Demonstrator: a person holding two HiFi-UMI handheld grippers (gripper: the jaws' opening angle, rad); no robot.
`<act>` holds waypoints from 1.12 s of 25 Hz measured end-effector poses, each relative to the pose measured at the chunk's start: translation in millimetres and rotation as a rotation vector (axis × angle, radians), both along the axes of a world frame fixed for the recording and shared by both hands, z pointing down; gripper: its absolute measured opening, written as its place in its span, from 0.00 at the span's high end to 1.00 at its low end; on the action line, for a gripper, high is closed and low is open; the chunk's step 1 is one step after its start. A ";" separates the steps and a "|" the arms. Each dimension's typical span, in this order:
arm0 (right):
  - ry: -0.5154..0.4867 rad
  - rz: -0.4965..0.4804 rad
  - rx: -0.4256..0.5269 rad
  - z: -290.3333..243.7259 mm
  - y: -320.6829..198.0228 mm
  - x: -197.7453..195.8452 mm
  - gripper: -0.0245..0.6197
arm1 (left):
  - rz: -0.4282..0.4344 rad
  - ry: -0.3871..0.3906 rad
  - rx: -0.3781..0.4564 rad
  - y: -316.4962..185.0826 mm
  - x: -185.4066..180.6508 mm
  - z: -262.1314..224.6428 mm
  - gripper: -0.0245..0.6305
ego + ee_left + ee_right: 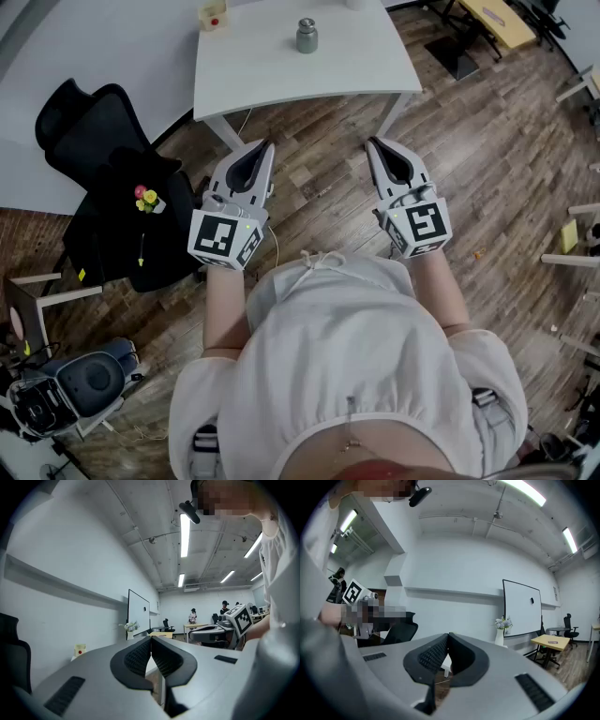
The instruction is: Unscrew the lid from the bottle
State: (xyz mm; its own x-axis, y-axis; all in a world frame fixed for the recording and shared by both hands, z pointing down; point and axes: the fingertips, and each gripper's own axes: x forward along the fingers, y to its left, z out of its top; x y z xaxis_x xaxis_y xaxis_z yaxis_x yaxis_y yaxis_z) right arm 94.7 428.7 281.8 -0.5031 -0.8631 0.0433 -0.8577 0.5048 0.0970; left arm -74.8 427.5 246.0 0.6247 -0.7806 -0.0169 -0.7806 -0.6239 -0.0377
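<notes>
One bottle (307, 36) on show, is it?

Just one, small and metal, upright near the top middle of the head view, on the white tabletop (281, 75). One lid (307, 22), on top of it, not yet unscrewed by the look of it.

Which way from the fingers?

Straight up-frame. Both grippers are held level over the wooden floor at mid-frame, well short of the tabletop's near edge, pointing toward it. The bottle sits between their two lines, well apart from both.

Which is nearer?

I'd judge the left gripper (266, 147) a shade nearer, since the bottle lies closer to its line than to that of the right gripper (373, 144). Not by much.

And the fingers themselves?

Two grippers, both pressed together with nothing between: the left fingers (138, 657) meet at their tips, and so do the right fingers (432, 653).

Anything else up there?

One small box (214, 16) with a red dot, at the tabletop's upper left, apart from the bottle. One black chair (94, 131) at the frame's left.
</notes>
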 end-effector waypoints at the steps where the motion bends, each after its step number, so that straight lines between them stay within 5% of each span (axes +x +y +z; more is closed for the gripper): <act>1: -0.001 0.000 0.000 0.7 1.3 -0.2 0.96 | -0.002 0.002 -0.003 1.2 -0.1 0.0 0.93; 16: -0.040 0.070 -0.022 9.9 2.3 -26.4 0.95 | 0.009 0.064 -0.020 2.6 -33.3 8.9 0.93; 17: -0.045 0.084 -0.020 11.7 1.0 -28.0 0.88 | 0.002 0.086 -0.024 2.2 -38.6 9.9 0.92; 18: -0.048 0.092 -0.016 13.6 -0.1 -29.8 0.68 | -0.005 0.111 -0.027 1.5 -44.1 11.3 0.79; 19: -0.049 0.098 -0.011 15.0 -1.5 -30.8 0.45 | -0.012 0.131 -0.033 0.2 -49.3 12.7 0.51; 20: -0.050 0.111 -0.004 15.5 -3.8 -30.2 0.34 | -0.021 0.143 -0.039 -1.8 -54.4 14.5 0.42; 28: -0.038 0.128 -0.020 22.4 -33.0 -29.0 0.29 | -0.053 0.110 -0.064 -23.9 -71.3 31.1 0.41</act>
State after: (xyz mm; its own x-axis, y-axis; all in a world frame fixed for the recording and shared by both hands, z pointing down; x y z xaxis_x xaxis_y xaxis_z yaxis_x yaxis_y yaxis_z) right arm 65.8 395.6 304.3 -0.3909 -0.9194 0.0439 -0.9180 0.3929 0.0543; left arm -146.1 403.6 277.1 0.5800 -0.8140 -0.0321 -0.8095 -0.5804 0.0890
